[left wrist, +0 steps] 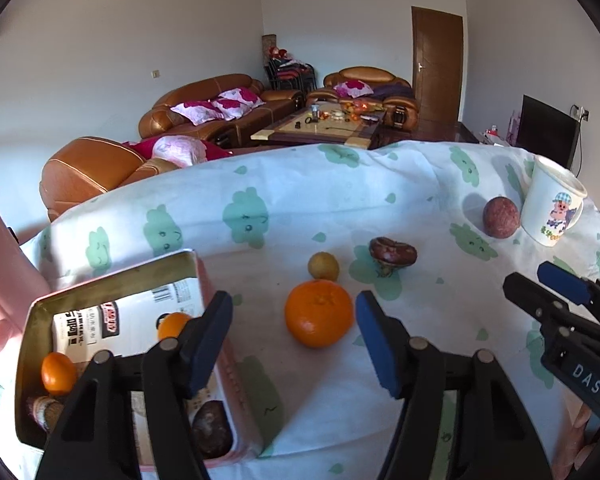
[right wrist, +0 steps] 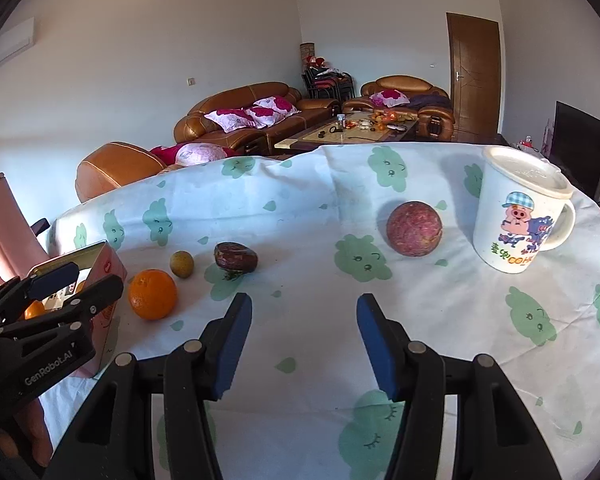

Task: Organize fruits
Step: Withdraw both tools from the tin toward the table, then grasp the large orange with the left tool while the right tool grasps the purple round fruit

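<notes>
Cloud-print cloth covers the worktop; brown leather sofas fill the room behind. Both tools, left and right, hang spread and empty. An orange lies beside the pink tin holding fruit.

- On the tablecloth, the tin sits far left, holding three fruits.
- The orange lies right of it, the small fruit just behind.
- The mug stands far right, the round fruit beside it.
</notes>
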